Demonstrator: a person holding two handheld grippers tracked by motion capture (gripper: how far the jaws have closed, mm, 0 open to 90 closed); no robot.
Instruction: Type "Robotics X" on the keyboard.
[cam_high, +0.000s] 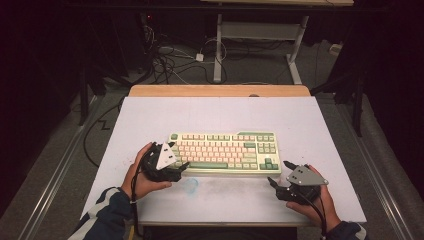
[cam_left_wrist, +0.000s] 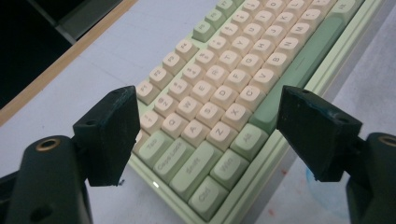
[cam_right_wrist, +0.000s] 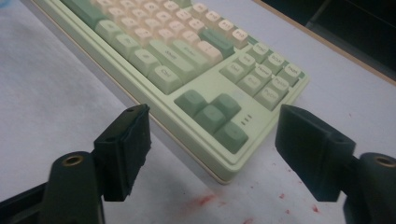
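Black left claw (cam_high: 181, 169) stands wide, holding nothing, by the lower left corner of the green keyboard (cam_high: 225, 152) at picture middle. Right claw (cam_high: 280, 172), lower right, gapes wide too. Hands rest on the white bench (cam_high: 150, 115).

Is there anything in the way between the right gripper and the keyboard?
Nothing visible. The right gripper sits open just off the keyboard near its right corner, with bare table between them.

White-topped table (cam_high: 150, 125), wooden far edge; green-and-cream keyboard (cam_high: 225, 150) flat on it.
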